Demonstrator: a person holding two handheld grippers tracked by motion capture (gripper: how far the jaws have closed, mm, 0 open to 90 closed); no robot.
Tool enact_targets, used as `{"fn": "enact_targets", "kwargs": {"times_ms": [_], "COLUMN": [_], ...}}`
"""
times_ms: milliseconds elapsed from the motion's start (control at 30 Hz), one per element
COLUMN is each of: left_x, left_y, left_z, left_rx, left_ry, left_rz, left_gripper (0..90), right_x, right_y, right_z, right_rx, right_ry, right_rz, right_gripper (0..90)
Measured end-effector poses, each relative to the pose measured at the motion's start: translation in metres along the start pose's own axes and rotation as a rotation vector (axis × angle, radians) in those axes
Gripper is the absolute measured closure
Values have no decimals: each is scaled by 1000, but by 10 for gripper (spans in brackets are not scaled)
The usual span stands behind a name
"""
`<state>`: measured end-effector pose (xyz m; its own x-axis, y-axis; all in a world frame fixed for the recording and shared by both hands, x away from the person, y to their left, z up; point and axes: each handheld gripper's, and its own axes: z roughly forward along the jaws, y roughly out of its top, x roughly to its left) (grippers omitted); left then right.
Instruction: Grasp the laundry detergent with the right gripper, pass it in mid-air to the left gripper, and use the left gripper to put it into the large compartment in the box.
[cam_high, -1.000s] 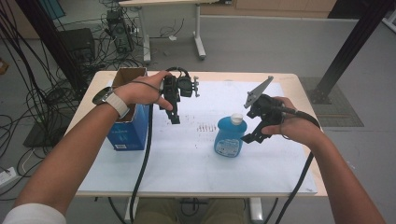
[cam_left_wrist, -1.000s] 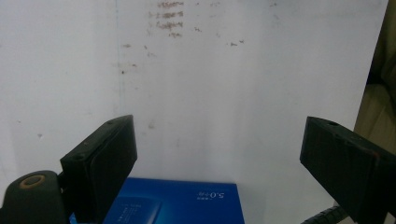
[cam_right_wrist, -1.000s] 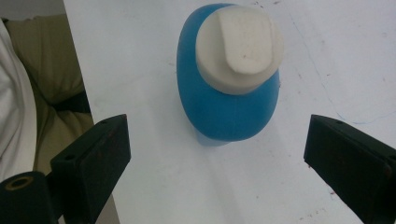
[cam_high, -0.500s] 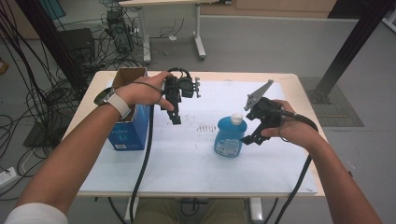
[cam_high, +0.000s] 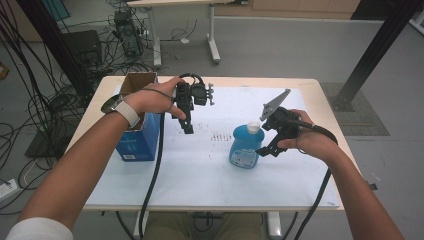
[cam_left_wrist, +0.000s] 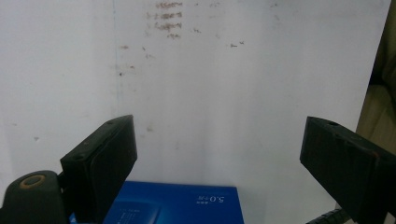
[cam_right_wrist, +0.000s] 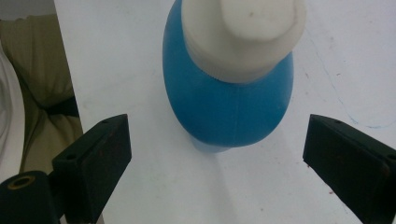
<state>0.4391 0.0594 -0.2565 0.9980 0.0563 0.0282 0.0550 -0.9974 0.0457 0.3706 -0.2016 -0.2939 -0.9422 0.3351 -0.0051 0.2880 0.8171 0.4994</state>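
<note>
On the white sheet near the table's middle stands the blue bottle (cam_high: 244, 147), upright with its white cap (cam_right_wrist: 243, 32) on, so I can take it from the side. My right gripper (cam_high: 263, 148) sits just beside it, its 2 jaws spread wide, not yet touching. My left gripper (cam_high: 187, 127) hangs open and empty above the sheet, near the blue box (cam_high: 135, 142), out of the way.

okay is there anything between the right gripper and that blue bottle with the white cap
Nothing visible. The right gripper has its black jaws wide open, and the blue plastic bottle with the white cap stands just ahead of them on bare white table covering, untouched.
</note>
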Motion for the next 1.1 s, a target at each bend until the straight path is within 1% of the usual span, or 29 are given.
{"fn": "enact_targets", "kwargs": {"times_ms": [433, 700, 1100], "left_x": [1, 1, 1], "left_y": [-1, 1, 0], "left_z": [0, 1, 1], "left_rx": [2, 2, 2], "left_ry": [0, 1, 1], "left_rz": [-2, 4, -3], "left_gripper": [113, 113, 113], "right_x": [0, -1, -1], "right_y": [-1, -3, -3], "right_z": [4, 5, 10], "right_rx": [-3, -11, -19], "right_ry": [4, 4, 9], "right_rz": [2, 5, 8], "right_gripper": [77, 76, 76]}}
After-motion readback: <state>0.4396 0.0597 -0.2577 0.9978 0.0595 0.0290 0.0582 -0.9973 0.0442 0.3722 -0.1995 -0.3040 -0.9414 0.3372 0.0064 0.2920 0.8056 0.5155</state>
